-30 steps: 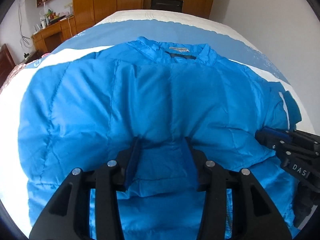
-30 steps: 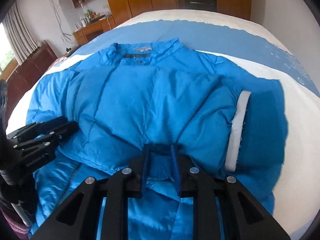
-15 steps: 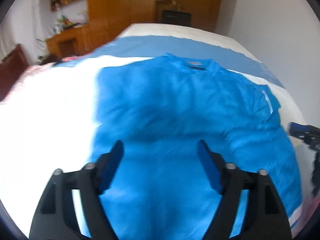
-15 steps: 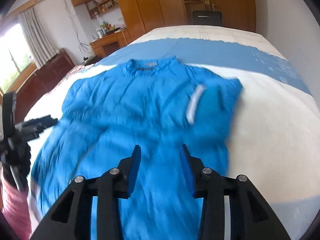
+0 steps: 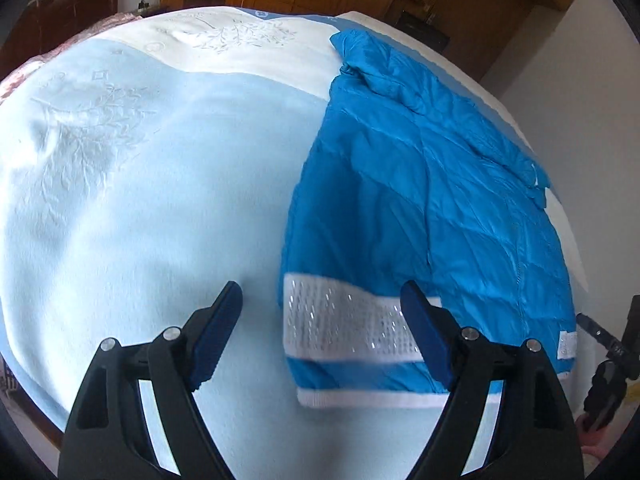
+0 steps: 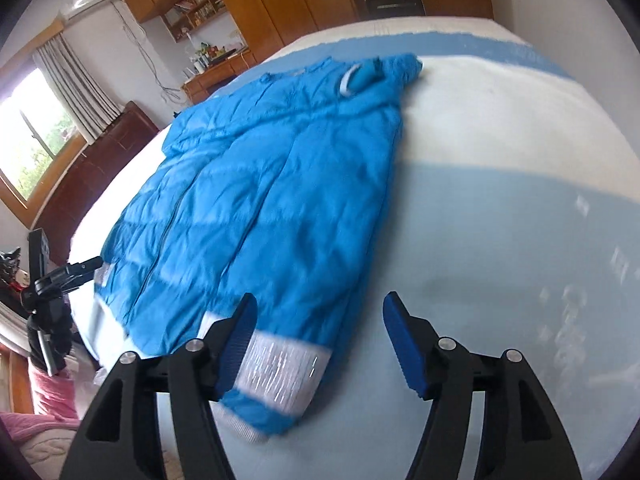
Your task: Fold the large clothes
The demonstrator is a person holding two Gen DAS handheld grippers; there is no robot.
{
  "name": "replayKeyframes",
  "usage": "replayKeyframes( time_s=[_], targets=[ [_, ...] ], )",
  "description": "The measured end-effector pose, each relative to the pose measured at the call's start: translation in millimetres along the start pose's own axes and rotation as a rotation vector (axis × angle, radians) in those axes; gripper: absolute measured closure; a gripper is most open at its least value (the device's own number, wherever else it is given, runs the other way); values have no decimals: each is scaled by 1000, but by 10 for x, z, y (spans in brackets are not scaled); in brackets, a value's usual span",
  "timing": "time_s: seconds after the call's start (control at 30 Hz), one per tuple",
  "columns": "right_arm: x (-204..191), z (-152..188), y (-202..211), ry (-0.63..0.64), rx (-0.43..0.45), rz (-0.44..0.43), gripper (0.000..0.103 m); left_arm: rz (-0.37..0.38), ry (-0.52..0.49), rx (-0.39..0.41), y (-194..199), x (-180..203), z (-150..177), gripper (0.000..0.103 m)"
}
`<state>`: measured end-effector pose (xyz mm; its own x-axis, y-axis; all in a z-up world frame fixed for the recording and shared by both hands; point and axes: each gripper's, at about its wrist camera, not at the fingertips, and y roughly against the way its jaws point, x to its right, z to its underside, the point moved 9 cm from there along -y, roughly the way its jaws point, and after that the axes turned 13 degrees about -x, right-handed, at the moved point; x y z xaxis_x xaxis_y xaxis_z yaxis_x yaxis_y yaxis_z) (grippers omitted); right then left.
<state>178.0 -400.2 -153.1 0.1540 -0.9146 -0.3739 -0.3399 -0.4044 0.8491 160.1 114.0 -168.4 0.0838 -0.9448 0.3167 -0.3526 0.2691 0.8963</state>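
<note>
Jacket (image 5: pixel 420 200) lies flat on the bed (image 5: pixel 140 200), its sequined hem between the wide-open, empty jaws of left gripper (image 5: pixel 322 330) and right gripper (image 6: pixel 320 340).

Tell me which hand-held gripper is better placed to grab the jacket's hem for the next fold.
Probably the left hand-held gripper: its open jaws straddle the sparkly white band at the blue puffer jacket hem. The right hand-held gripper, also open, points mostly at bare blanket beside it.

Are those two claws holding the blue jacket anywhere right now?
No. Both the left gripper and right gripper are open; the jacket lies loose on the bed.
</note>
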Motion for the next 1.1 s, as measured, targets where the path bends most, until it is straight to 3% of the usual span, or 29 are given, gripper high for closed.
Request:
replayKeyframes(
  time_s=[0.3,0.63,0.67,0.8,0.87,0.93,1.1],
  targets=[
    [-70,296,-49,-34,-14,-54,37,18,-6,13,-2,80,210,22],
    [-172,410,-164,-16,-23,-66,36,47,-9,0,-136,195,262,23],
    [-194,411,-173,-9,-20,-64,40,69,-8,-6,-145,240,271,28],
    [-249,414,-228,7,-19,-71,56,45,24,6,-161,242,256,47],
    [-241,394,-244,-4,-20,-83,72,31,60,10,-150,177,254,70],
    [-244,388,-243,-3,-31,-108,84,46,92,17,-124,122,258,82],
    [-333,422,-123,52,-6,-97,91,110,125,52,23,97,300,91]
  ],
)
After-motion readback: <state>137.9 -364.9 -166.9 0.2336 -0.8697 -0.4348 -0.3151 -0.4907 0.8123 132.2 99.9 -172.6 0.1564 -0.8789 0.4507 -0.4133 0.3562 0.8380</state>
